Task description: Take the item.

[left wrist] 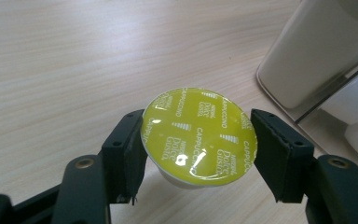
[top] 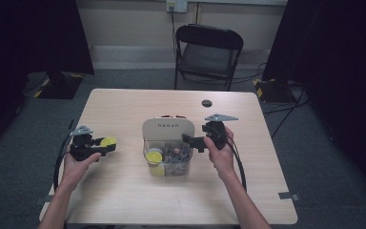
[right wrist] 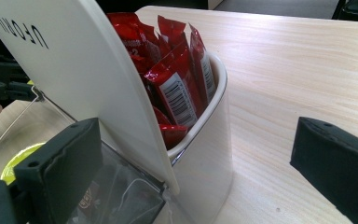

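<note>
A coffee capsule with a yellow foil lid [left wrist: 198, 133] sits between the jaws of my left gripper [left wrist: 198, 156], which is shut on its rim just above the table. From above, that capsule [top: 108, 140] and left gripper [top: 106, 144] are left of the white organiser [top: 167, 128]. The organiser's clear front bin [top: 171, 164] contains another yellow capsule [top: 154, 156] and several other pods. Red sachets [right wrist: 177, 84] stand in its white rear cup [right wrist: 205, 154]. My right gripper [top: 190, 142] is at the organiser's right side. In its own view the right gripper [right wrist: 196, 163] is open wide, with the cup's wall between the jaws and untouched.
The wooden table [top: 124, 200] has a round cable hole [top: 207, 103] behind the organiser. A black folding chair [top: 208, 52] stands beyond the far edge. Bare tabletop lies in front of the organiser and on both sides.
</note>
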Action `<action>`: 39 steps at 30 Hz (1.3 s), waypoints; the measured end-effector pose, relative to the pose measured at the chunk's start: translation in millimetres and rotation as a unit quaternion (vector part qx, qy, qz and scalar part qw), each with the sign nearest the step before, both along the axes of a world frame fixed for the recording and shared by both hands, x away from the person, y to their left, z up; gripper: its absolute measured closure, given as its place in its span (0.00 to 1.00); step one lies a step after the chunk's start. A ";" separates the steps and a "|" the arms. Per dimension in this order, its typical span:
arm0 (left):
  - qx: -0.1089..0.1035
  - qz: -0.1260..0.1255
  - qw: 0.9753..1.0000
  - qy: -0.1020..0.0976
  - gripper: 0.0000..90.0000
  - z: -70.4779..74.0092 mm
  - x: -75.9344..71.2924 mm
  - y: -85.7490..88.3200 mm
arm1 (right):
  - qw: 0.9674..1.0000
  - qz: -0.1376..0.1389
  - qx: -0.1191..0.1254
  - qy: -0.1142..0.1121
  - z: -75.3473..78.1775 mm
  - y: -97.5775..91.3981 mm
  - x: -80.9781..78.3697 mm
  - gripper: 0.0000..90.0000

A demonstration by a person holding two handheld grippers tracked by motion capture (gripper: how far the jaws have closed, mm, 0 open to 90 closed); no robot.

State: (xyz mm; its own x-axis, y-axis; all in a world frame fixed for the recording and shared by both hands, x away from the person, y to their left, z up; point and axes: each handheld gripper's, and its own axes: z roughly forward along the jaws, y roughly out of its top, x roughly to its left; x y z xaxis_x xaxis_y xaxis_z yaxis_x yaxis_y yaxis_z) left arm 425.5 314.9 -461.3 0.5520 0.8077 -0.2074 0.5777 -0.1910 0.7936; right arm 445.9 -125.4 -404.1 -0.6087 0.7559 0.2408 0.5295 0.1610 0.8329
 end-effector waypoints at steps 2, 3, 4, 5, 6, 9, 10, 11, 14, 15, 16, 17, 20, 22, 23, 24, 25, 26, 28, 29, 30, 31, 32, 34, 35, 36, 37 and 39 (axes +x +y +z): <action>0.005 -0.006 1.000 0.004 0.43 -2.8 0.9 -2.0 | 1.000 0.000 0.000 0.000 -0.2 0.0 0.1 0.02; 0.011 -0.007 1.000 0.007 0.43 -4.0 1.4 -3.3 | 1.000 0.000 0.000 0.000 -0.2 0.0 0.1 0.02; 0.012 -0.006 1.000 0.010 0.43 -6.9 2.7 -5.9 | 1.000 0.000 -0.001 0.001 -0.3 0.5 -0.1 0.02; 0.012 -0.006 1.000 0.010 0.43 -6.9 2.7 -5.9 | 1.000 0.000 -0.001 0.001 -0.3 0.5 -0.1 0.02; 0.012 -0.009 1.000 0.011 0.43 -8.0 3.5 -6.6 | 1.000 -0.001 -0.001 0.001 -0.6 1.0 -0.2 0.02; 0.017 -0.009 1.000 0.014 0.43 -10.0 4.6 -8.4 | 1.000 -0.001 -0.002 0.001 -0.6 1.2 -0.4 0.02; 0.018 -0.010 1.000 0.017 0.43 -12.3 5.5 -9.3 | 1.000 -0.001 -0.002 0.002 -0.9 1.2 -0.2 0.02; 0.018 -0.010 1.000 0.017 0.43 -12.3 5.5 -9.3 | 1.000 -0.001 -0.002 0.002 -0.9 1.2 -0.2 0.02; 0.020 -0.010 1.000 0.020 0.43 -15.3 7.0 -11.4 | 1.000 0.001 -0.003 0.002 -1.2 1.8 -0.2 0.02; 0.020 -0.010 1.000 0.020 0.43 -15.3 7.0 -11.4 | 1.000 0.001 -0.003 0.002 -1.2 1.8 -0.2 0.02; 0.020 -0.014 1.000 0.020 0.43 -15.9 7.6 -12.1 | 1.000 0.001 -0.002 0.002 -1.3 1.8 0.0 0.02; 0.020 -0.014 1.000 0.020 0.43 -15.9 7.6 -12.1 | 1.000 0.001 -0.002 0.002 -1.3 1.8 0.0 0.02; 0.021 -0.013 0.999 0.022 0.43 -17.7 8.0 -13.3 | 1.000 0.001 -0.002 0.002 -1.4 1.8 0.1 0.02; 0.024 -0.012 0.999 0.024 0.43 -18.7 8.2 -14.2 | 1.000 0.001 -0.002 0.003 -1.3 1.9 0.0 0.02; 0.020 -0.016 0.999 0.027 0.43 -19.0 8.6 -14.0 | 1.000 0.001 -0.002 0.003 -1.3 1.9 0.0 0.02; 0.020 -0.016 0.999 0.027 0.43 -19.1 8.5 -14.2 | 1.000 0.001 -0.002 0.003 -1.4 1.8 0.1 0.02; 0.024 -0.011 0.999 0.025 0.43 -19.1 8.2 -14.7 | 1.000 0.001 -0.002 0.003 -1.4 1.8 0.1 0.02; 0.026 -0.009 0.999 0.025 0.43 -19.4 8.1 -15.1 | 1.000 0.001 -0.002 0.003 -1.5 1.7 0.3 0.02; 0.030 -0.011 0.999 0.027 0.43 -22.3 7.8 -15.8 | 1.000 0.002 -0.002 0.003 -1.7 1.9 0.4 0.01; 0.030 -0.011 0.999 0.027 0.43 -22.3 7.8 -15.8 | 1.000 0.001 -0.002 0.003 -1.6 2.0 0.4 0.01; 0.031 -0.014 0.999 0.025 0.43 -23.6 7.7 -16.0 | 1.000 0.001 -0.002 0.003 -1.6 2.0 0.4 0.01; 0.032 -0.014 0.999 0.027 0.43 -25.1 8.2 -15.7 | 1.000 0.001 -0.002 0.003 -1.6 2.0 0.4 0.01; 0.027 -0.013 0.999 0.025 0.43 -26.0 8.2 -15.4 | 1.000 0.001 -0.002 0.003 -1.6 2.0 0.4 0.01; 0.029 -0.011 0.999 0.026 0.43 -25.8 8.1 -15.3 | 1.000 0.002 -0.002 0.003 -1.6 1.9 0.5 0.01; 0.027 -0.012 0.999 0.026 0.43 -25.9 8.1 -15.4 | 1.000 0.002 -0.002 0.003 -1.7 1.8 0.6 0.01; 0.027 -0.012 0.999 0.026 0.43 -25.9 8.1 -15.4 | 1.000 0.002 -0.002 0.003 -1.7 1.8 0.6 0.01; 0.027 -0.012 0.999 0.027 0.43 -25.9 7.9 -15.4 | 1.000 0.002 -0.002 0.003 -1.8 1.8 0.7 0.01; 0.022 -0.012 0.999 0.030 0.42 -26.1 8.2 -14.8 | 1.000 0.002 -0.002 0.003 -1.8 1.9 0.6 0.01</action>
